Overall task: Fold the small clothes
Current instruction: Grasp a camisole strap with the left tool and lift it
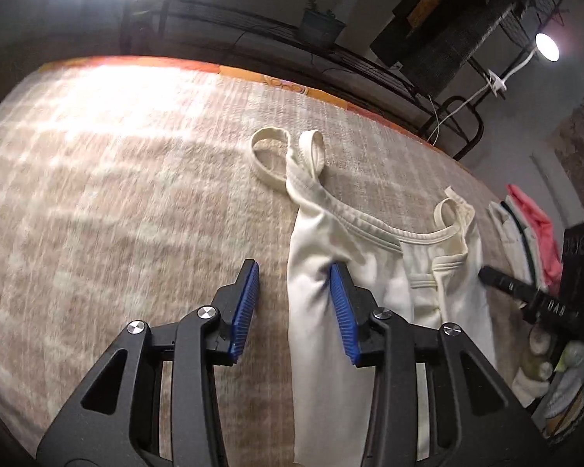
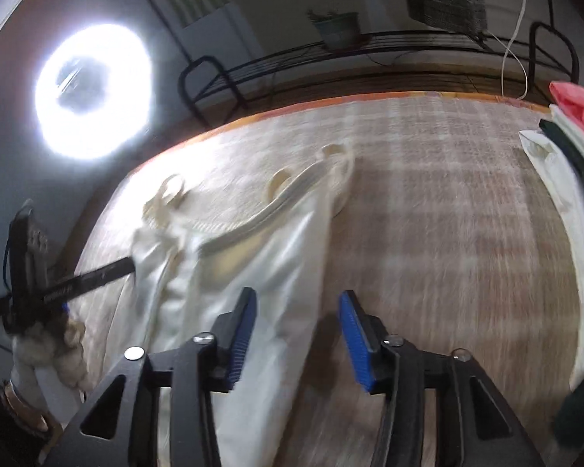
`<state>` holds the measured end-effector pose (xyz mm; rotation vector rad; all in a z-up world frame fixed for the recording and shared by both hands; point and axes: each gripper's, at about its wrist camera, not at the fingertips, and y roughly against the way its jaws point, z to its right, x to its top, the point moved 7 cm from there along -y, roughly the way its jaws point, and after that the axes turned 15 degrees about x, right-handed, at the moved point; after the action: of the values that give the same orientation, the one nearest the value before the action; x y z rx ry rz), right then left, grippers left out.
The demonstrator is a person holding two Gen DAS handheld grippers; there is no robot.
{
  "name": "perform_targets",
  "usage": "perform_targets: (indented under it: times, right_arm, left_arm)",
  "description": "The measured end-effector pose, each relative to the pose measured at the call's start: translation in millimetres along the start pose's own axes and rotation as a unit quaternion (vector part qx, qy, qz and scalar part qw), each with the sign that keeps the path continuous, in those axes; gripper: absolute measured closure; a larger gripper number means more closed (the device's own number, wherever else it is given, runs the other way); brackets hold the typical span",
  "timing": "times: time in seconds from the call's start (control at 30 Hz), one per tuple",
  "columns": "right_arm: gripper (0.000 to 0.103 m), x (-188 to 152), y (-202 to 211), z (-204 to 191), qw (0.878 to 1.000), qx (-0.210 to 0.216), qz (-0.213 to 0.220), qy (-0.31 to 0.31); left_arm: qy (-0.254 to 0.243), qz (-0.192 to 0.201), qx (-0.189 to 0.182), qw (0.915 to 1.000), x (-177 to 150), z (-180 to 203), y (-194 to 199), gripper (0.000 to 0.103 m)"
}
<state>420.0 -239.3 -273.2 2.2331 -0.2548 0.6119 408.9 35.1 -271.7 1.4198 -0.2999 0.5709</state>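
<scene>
A cream tank top (image 1: 370, 257) lies on the beige checked bedcover (image 1: 136, 194), straps pointing away. My left gripper (image 1: 294, 272) is open and empty, its right pad resting on the top's left edge, its left pad over bare cover. In the right wrist view the same top (image 2: 253, 257) lies left of centre. My right gripper (image 2: 298, 299) is open and empty, straddling the top's right edge. The other gripper's finger (image 2: 97, 272) shows at the top's left side.
A stack of folded clothes (image 2: 572, 148), pink on top, lies at the right of the bed and shows in the left wrist view (image 1: 529, 229). A black metal bed rail (image 2: 331, 58) runs along the far edge. A ring light (image 2: 93, 89) glares at the left.
</scene>
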Motion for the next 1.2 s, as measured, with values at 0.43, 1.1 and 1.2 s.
perform_targets:
  times: [0.43, 1.1, 1.2]
  right_arm:
    - [0.065, 42, -9, 11, 0.999, 0.026, 0.010, 0.027]
    - [0.102, 55, -15, 9, 0.997, 0.061, 0.049, -0.006]
    - [0.102, 56, 0, -3, 0.996, 0.065, 0.060, 0.004]
  left_arm:
    - [0.042, -0.003, -0.014, 0.9990, 35, 10, -16, 0.065]
    - [0.050, 0.012, -0.036, 0.9980, 50, 31, -5, 0.102]
    - [0.046, 0.025, -0.040, 0.9978, 48, 34, 17, 0.102]
